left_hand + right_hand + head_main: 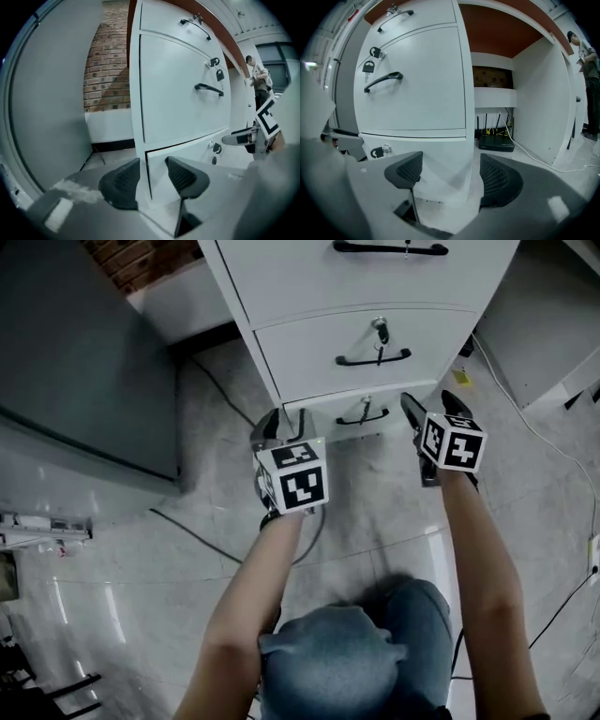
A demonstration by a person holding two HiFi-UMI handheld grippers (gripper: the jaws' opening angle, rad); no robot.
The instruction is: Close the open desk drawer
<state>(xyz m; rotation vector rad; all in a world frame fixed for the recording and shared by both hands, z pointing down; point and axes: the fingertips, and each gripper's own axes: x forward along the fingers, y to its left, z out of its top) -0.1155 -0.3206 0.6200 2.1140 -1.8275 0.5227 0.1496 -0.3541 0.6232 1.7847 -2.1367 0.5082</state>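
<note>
The white pedestal's bottom drawer (361, 416) stands slightly out from the two drawers above it, with a small key lock on its front. My left gripper (281, 420) is at the drawer's left front corner. In the left gripper view the open left gripper (152, 176) straddles that corner edge, with the drawer front (187, 152) beside the right pad. My right gripper (431, 401) is at the right front corner. The right gripper view shows the right gripper (450, 171) wide open around the corner of the drawer (436, 150), its pads apart from it.
The middle drawer (380, 357) carries a black handle and a key in its lock. A grey cabinet (84, 362) stands at the left. Cables (187, 531) run over the tiled floor. A black router (496, 140) sits under the desk, right of the pedestal. A person (588, 61) stands far right.
</note>
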